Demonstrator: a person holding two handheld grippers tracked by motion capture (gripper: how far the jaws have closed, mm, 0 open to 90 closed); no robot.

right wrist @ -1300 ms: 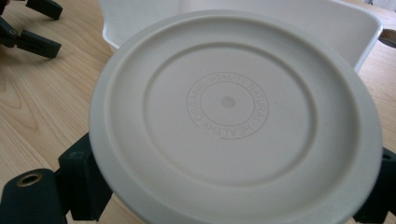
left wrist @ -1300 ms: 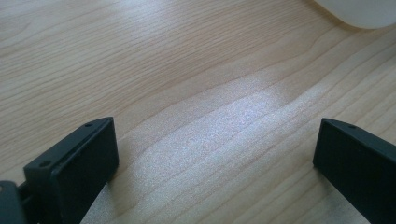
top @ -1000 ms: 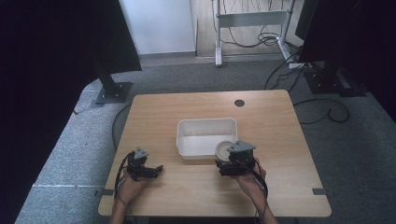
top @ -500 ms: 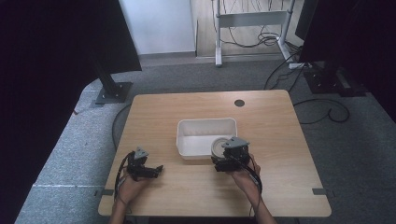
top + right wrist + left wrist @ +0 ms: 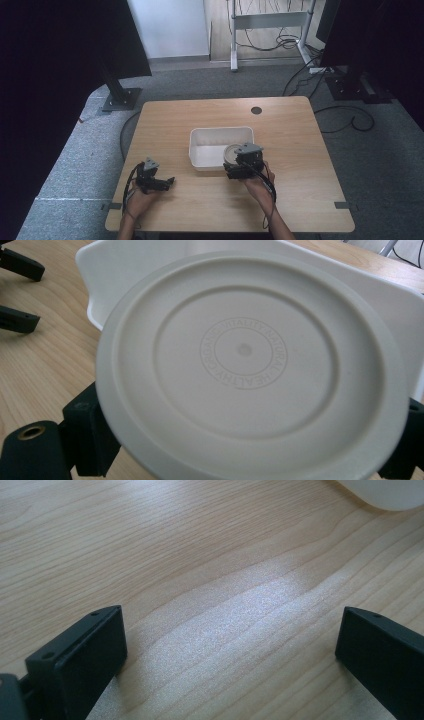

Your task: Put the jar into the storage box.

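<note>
The right gripper (image 5: 239,169) is clamped across a round lid (image 5: 250,365), carrying it tilted above the near rim of the white tub (image 5: 199,159), presumably for placing inside. The left gripper (image 5: 167,182), jaws apart and empty, rests clear on the table (image 5: 200,555).

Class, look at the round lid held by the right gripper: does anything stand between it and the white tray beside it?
Nothing visible does. The round lid, clamped in the right gripper, already hangs at the near rim of the white tray, whose inside looks bare.
</note>
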